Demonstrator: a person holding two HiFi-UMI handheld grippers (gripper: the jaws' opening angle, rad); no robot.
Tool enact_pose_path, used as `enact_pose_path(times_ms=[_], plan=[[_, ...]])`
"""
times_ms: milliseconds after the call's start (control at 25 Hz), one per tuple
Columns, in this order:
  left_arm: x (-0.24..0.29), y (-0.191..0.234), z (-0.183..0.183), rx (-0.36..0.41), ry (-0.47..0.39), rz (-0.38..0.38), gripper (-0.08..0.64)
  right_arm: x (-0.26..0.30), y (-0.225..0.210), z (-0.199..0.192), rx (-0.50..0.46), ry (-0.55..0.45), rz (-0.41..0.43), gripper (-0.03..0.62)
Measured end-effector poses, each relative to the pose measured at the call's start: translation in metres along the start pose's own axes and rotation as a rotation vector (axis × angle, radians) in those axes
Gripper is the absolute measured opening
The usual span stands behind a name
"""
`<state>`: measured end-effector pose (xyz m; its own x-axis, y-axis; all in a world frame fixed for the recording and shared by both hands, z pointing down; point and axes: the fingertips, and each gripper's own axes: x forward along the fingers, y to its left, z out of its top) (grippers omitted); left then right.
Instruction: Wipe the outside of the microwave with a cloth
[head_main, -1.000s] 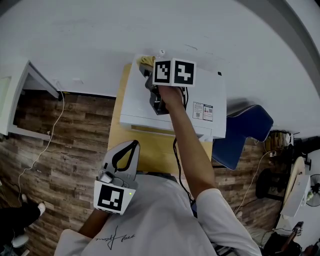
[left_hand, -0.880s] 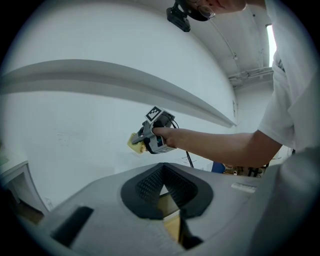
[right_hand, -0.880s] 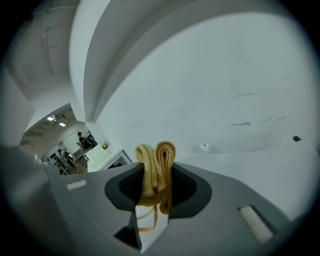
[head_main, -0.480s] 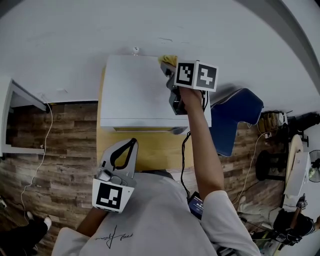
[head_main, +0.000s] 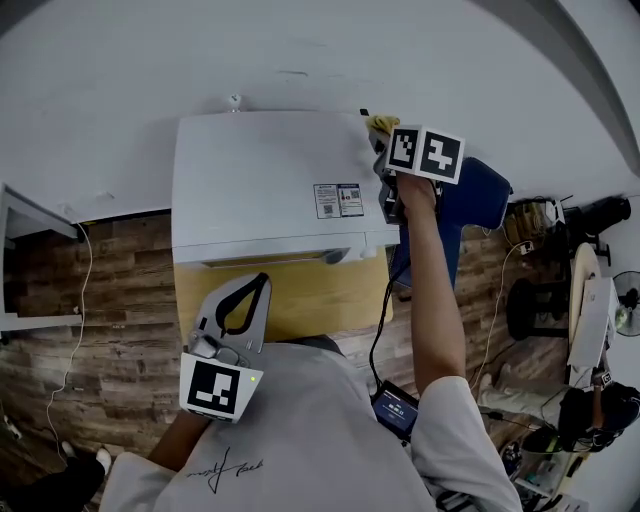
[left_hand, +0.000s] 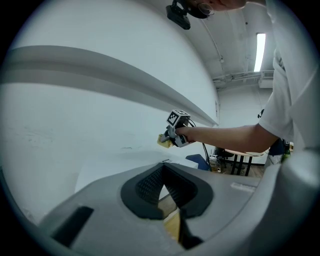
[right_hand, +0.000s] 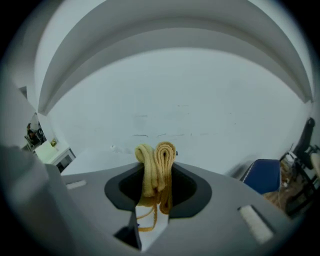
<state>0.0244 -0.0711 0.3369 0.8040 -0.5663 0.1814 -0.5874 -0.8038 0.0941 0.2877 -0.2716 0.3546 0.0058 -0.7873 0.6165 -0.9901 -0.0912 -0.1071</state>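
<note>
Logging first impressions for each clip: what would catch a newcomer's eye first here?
The big white microwave on a wooden table fills the middle of the head view. At its far right corner, the right gripper is shut on a bunched yellow cloth. The left gripper hangs shut and empty near the person's chest, short of the microwave.
</note>
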Motion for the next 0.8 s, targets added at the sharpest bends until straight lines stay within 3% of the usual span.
enact_pose_path(times_ms=[240, 360, 800], plan=[[0.001, 0.002, 0.000, 0.001, 0.001, 0.001, -0.008, 0.012, -0.039, -0.025, -0.130, 0.074, -0.156, 0.120], [-0.002, 0.005, -0.002, -0.003, 0.003, 0.008, -0.008, 0.020, -0.042, -0.037, -0.165, 0.102, -0.186, 0.120], [-0.015, 0.016, -0.010, 0.003, 0.023, 0.011, -0.008, 0.025, -0.032, -0.040, -0.063, 0.079, -0.156, 0.120]])
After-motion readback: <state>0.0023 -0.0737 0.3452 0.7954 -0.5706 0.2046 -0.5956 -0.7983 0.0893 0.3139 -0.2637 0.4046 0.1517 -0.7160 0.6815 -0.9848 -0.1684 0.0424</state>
